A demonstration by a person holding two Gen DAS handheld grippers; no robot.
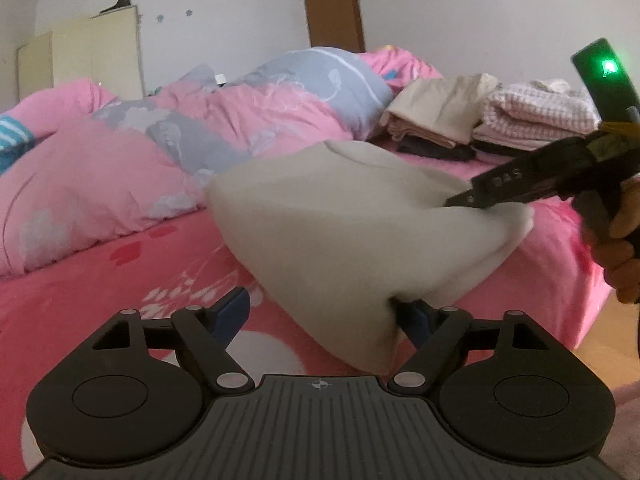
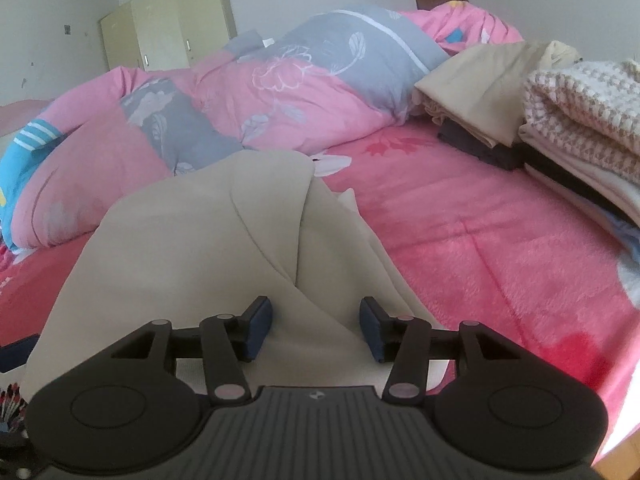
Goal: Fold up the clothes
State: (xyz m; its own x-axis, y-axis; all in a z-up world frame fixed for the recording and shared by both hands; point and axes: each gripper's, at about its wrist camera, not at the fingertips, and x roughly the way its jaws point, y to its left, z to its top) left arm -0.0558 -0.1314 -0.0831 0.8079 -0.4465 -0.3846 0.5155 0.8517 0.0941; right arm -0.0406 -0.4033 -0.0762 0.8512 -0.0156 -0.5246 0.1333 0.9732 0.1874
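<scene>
A beige garment (image 1: 340, 220) lies partly folded on the pink bed sheet (image 1: 120, 288). My left gripper (image 1: 324, 316) is open, its blue pads wide apart, and a fold of the garment drapes between them over the right pad. My right gripper (image 2: 316, 330) is open over the same garment (image 2: 192, 240), pads either side of a cloth ridge without pinching it. In the left wrist view the right gripper (image 1: 472, 196) comes in from the right, its tips resting on the garment's far edge.
A pink and grey floral duvet (image 1: 160, 128) is bunched along the far side of the bed. Stacks of folded clothes (image 1: 492, 120) sit at the back right, also in the right wrist view (image 2: 540, 112). A cream wardrobe (image 2: 168, 28) and a brown door (image 1: 334, 4) stand behind.
</scene>
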